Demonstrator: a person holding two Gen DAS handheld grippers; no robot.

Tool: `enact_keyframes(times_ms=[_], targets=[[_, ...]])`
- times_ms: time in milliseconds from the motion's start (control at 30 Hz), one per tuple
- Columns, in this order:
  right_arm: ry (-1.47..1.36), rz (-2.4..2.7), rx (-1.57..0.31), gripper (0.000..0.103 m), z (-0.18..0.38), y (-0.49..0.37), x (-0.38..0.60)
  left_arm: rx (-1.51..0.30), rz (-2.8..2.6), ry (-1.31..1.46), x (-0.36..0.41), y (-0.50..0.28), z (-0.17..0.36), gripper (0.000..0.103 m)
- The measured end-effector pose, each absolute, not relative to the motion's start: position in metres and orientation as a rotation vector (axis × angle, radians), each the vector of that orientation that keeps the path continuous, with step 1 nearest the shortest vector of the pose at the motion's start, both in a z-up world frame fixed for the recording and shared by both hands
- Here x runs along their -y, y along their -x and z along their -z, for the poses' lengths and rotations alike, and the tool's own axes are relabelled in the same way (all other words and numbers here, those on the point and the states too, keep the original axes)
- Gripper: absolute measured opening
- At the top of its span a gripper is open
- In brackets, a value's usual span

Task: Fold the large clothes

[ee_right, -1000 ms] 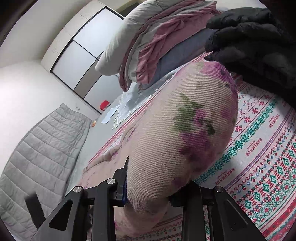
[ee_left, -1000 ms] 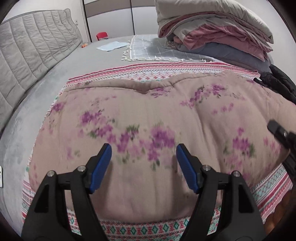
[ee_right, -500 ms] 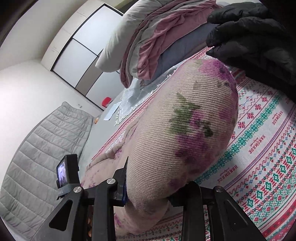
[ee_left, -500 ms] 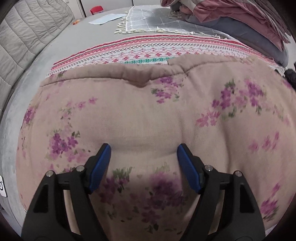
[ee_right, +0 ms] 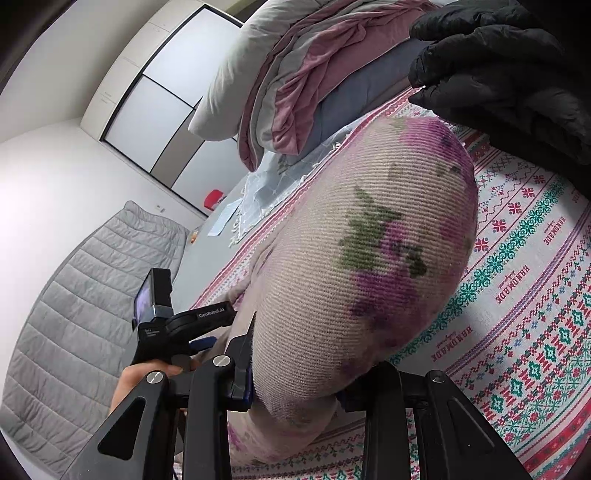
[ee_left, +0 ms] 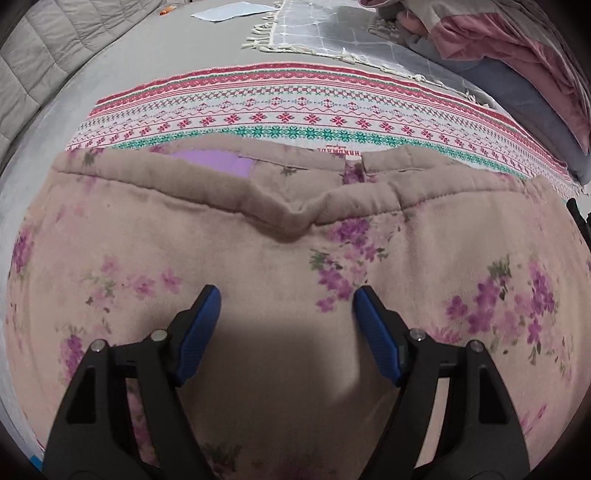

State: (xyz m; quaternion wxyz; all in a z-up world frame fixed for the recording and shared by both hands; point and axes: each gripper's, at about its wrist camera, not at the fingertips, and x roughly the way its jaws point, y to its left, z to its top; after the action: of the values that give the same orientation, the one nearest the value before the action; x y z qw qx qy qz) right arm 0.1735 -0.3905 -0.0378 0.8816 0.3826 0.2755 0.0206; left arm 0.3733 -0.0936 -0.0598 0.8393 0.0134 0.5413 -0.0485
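Note:
A thick beige garment with purple flowers (ee_left: 295, 251) lies spread on a patterned red, white and green blanket (ee_left: 280, 110) on the bed. Its far edge shows a seam band and a purple label (ee_left: 214, 160). My left gripper (ee_left: 286, 295) hovers close over the garment's middle, pointing steeply down, open, its blue pads (ee_left: 201, 325) bare. In the right wrist view my right gripper (ee_right: 295, 369) is shut on a bulging fold of the same garment (ee_right: 369, 251), lifted off the blanket; the cloth hides its fingertips. The left gripper (ee_right: 173, 325) and the hand holding it (ee_right: 147, 373) show at lower left.
A stack of folded pink, grey and blue bedding (ee_left: 517, 55) sits at the far right, with a grey fringed cloth (ee_left: 332, 29) beside it. A black puffy jacket (ee_right: 509, 74) lies on the blanket's right side. A grey quilted headboard (ee_left: 44, 48) borders the left; a paper sheet (ee_left: 232, 11) lies far back.
My left gripper moved forward and lower over the garment, so the far seam and purple label came into view, and it entered the right wrist view. The right gripper kept still.

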Motion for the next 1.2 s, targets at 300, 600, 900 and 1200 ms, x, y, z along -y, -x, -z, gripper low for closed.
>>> enact_keyframes(times_ms=[300,600,900,1200], targets=[[-0.829,-0.05,-0.588,0.032,0.043,-0.172,0.397,-1.079,0.156,0.087,0.069,-0.333,0.008,0.074],[-0.828,-0.049,-0.577,0.032,0.041,-0.171,0.394,-1.019,0.277,-0.002,0.073,-0.204,0.041,0.075],[-0.739,-0.051,-0.556,0.032,0.032,-0.172,0.375,-0.92,0.197,-0.104,0.092,-0.189,0.059,0.075],[-0.757,-0.041,-0.55,0.032,0.034,-0.174,0.38,-0.819,0.179,-0.178,0.09,-0.149,0.043,0.075]])
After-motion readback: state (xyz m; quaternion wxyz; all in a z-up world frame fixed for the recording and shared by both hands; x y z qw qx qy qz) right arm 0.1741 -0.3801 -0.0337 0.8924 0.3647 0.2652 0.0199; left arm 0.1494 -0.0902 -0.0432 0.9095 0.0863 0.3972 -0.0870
